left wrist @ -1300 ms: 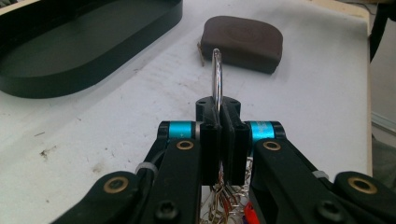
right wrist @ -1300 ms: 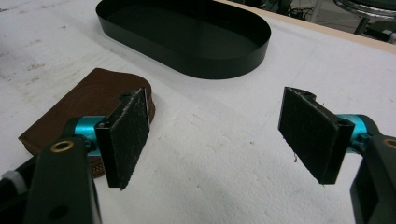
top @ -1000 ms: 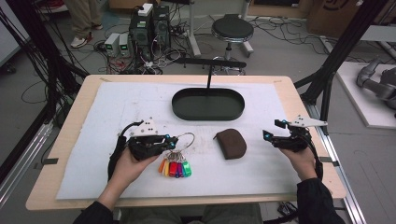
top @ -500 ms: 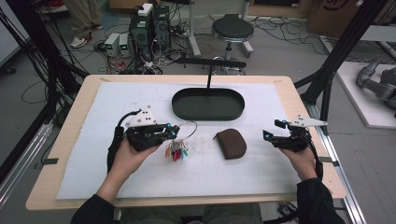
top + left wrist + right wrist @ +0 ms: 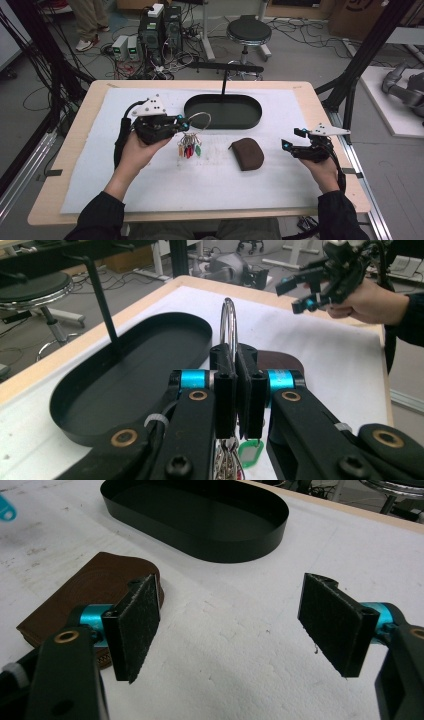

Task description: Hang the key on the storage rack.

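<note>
Pressed together on a silver key ring point(image 5: 229, 322), the jaws of the left gripper point(image 5: 235, 390) pinch the metal loop between their two black pads, and the ring stands upright above them in the left gripper view. Under the jaws a bunch of keys with coloured tags point(image 5: 189, 148) hangs down from the ring; in the high view the tags are red, orange and green, and they hang just above the white mat point(image 5: 150, 190), it seems without touching it, though this is hard to tell. The left gripper point(image 5: 175, 124) is held over the left half of the surface, near the left end of the black oval tray point(image 5: 192, 107). A thin black post point(image 5: 223, 84) rises from the far side of this tray and carries a level bar. The jaws of the right gripper point(image 5: 235, 625) are spread wide, with nothing between them, only the mat below. This right gripper point(image 5: 295, 140) is over the right part of the surface, well apart from the keys. Between both grippers a brown leather pouch point(image 5: 247, 153) lies flat on the mat, just beside the left pad in the right gripper view.
</note>
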A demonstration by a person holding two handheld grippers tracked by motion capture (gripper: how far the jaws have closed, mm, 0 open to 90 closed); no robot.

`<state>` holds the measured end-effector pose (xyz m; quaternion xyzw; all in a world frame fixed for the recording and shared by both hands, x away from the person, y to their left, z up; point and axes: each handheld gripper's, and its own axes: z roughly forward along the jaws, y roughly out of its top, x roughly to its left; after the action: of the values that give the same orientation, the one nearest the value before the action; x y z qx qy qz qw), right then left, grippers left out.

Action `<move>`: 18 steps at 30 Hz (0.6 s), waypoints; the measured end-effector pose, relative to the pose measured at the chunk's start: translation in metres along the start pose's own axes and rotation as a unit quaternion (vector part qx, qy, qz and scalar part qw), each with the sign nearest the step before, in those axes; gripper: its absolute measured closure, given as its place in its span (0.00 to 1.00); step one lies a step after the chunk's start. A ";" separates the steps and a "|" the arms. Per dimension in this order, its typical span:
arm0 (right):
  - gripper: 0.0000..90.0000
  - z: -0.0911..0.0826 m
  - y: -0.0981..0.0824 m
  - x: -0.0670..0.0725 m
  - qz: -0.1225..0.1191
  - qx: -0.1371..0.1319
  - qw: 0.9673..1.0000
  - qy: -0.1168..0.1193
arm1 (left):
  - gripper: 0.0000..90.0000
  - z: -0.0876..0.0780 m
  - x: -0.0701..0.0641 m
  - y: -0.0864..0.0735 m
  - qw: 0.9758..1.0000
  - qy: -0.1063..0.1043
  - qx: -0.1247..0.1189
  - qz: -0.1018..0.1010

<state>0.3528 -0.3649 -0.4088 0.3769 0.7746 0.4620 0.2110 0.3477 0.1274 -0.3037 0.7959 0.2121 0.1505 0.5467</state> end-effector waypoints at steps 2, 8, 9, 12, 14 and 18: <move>0.28 0.000 0.000 0.000 -0.001 0.000 1.000 0.000 | 0.96 0.001 0.004 0.006 1.000 0.004 -0.002 0.002; 0.28 0.000 0.000 0.000 0.000 0.001 1.000 0.001 | 0.96 0.006 0.016 0.024 1.000 0.013 -0.002 0.006; 0.28 0.000 0.000 -0.001 0.000 0.001 1.000 0.001 | 0.96 0.008 0.018 0.027 1.000 0.015 -0.001 0.008; 0.28 0.001 0.000 -0.001 0.001 0.001 1.000 0.002 | 0.96 0.012 0.023 0.037 1.000 0.027 0.004 0.016; 0.28 0.001 0.000 -0.001 0.000 0.000 1.000 0.002 | 0.96 0.015 0.026 0.043 0.999 0.030 0.004 0.018; 0.28 0.001 0.000 -0.002 0.002 0.001 1.000 0.001 | 0.96 0.023 0.033 0.052 0.999 0.037 0.006 0.021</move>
<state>0.3543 -0.3659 -0.4095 0.3779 0.7745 0.4623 0.2088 0.3962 0.1098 -0.2631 0.7975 0.2161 0.1902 0.5301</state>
